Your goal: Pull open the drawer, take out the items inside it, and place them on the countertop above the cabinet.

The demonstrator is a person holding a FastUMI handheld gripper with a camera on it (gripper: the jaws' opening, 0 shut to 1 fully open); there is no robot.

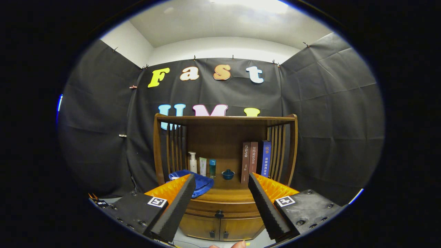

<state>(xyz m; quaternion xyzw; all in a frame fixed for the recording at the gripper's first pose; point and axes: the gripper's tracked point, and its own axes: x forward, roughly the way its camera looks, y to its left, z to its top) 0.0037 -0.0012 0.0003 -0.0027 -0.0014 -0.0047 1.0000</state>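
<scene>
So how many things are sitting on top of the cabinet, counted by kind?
Books: 3
Bottles and tubes: 3
Blue cloth: 1
Small blue bowl: 1
Total: 8
The drawer looks closed; the gripper is open, its fingers apart in front of the cabinet.

tool fingers spread wide, drawer closed beyond them.

The cabinet is shiny brown wood. The blue towel is soft, fuzzy cloth. The gripper, wide open, has rough black foam fingers on shiny orange plastic.
</scene>
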